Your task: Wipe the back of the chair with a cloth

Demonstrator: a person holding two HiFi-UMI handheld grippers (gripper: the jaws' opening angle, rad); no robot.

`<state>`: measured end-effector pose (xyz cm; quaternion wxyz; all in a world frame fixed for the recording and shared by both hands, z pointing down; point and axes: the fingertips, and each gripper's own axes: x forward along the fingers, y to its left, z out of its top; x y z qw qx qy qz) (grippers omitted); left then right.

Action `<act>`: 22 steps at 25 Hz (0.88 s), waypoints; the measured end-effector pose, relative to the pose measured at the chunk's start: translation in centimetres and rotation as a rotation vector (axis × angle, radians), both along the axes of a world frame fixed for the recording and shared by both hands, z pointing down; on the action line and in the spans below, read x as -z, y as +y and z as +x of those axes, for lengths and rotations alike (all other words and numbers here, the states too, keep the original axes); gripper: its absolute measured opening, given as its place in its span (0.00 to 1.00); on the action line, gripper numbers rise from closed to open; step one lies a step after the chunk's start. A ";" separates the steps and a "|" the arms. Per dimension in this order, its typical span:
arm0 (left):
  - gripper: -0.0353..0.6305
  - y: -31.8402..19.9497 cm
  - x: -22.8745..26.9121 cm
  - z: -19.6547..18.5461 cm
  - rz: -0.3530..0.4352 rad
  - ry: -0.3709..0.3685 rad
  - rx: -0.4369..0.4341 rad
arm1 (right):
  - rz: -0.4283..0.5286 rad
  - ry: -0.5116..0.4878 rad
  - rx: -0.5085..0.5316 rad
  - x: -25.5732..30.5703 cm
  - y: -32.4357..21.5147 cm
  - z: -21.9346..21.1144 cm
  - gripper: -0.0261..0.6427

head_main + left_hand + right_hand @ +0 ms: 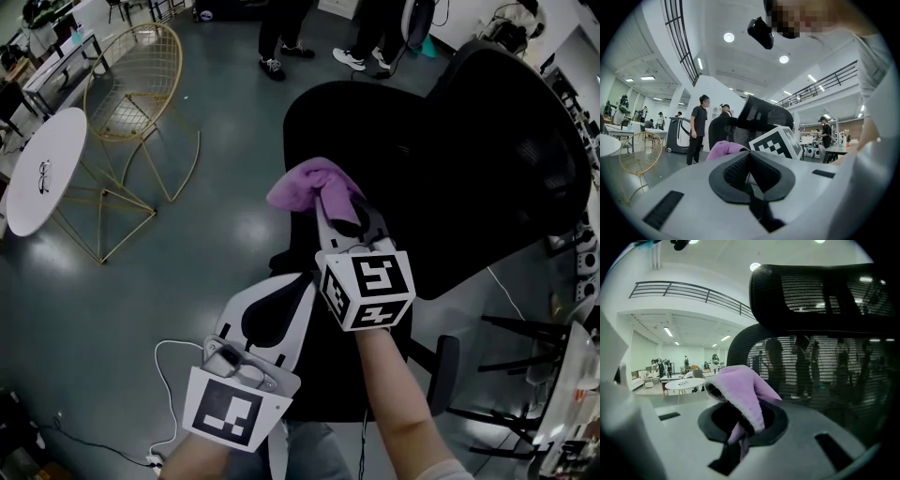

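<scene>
Right gripper (339,204) holds a purple cloth (305,183) at the black chair (450,159).
Nearest, the left gripper (281,305) hangs low, its jaws clenched together with nothing between them. Just beyond it, the right gripper's jaws grasp the bunched purple cloth, which sits close before the mesh back of the chair; whether it touches cannot be told. Farther off on the grey floor (216,216) stand a gold wire chair (131,84) and a round white table (42,169).
</scene>
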<state>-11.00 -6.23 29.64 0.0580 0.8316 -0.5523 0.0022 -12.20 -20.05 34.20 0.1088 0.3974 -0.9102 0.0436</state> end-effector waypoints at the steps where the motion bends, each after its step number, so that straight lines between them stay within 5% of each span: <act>1: 0.07 0.0 -0.1 -0.1 0.000 0.000 0.001 | 0.003 0.000 -0.002 0.0 0.0 0.0 0.11; 22: 0.07 0.1 -1.3 0.1 -0.016 -0.013 -0.024 | -0.074 0.008 -0.045 -4.3 0.6 1.4 0.10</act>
